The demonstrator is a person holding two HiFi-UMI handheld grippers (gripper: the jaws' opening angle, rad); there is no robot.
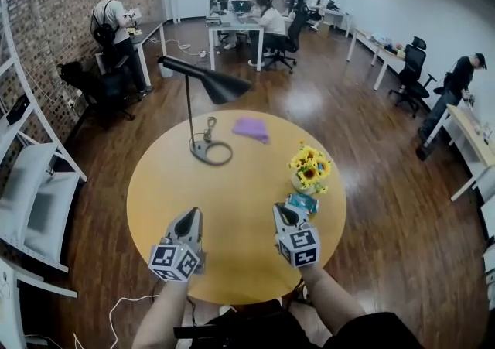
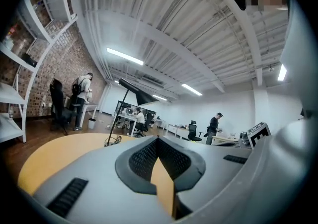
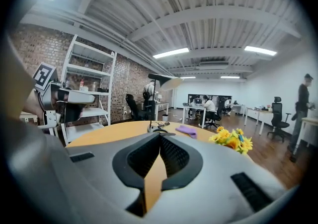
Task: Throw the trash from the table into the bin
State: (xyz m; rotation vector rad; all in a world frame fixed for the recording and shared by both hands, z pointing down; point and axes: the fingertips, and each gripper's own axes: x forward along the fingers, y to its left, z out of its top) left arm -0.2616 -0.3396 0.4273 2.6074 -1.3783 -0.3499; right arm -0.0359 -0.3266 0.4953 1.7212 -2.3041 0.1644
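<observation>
Scrap (image 1: 251, 128), purple, crumpled, flat on table (image 1: 232, 208), teal packet (image 1: 302, 203) beside flowers (image 1: 310, 167)

Carries a black desk lamp (image 1: 209, 148), purple cloth (image 1: 251, 128), potted sunflowers (image 1: 309, 169) and teal wrapper (image 1: 302, 203) (just beside the pot) on the round wooden counter (image 1: 232, 224).

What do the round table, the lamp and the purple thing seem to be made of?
Table: pale wood or laminate, smooth matte top.
Lamp: probably black-painted metal, thin stiff stem.
Purple thing: likely soft cloth or paper, folded, limp edges.
</observation>
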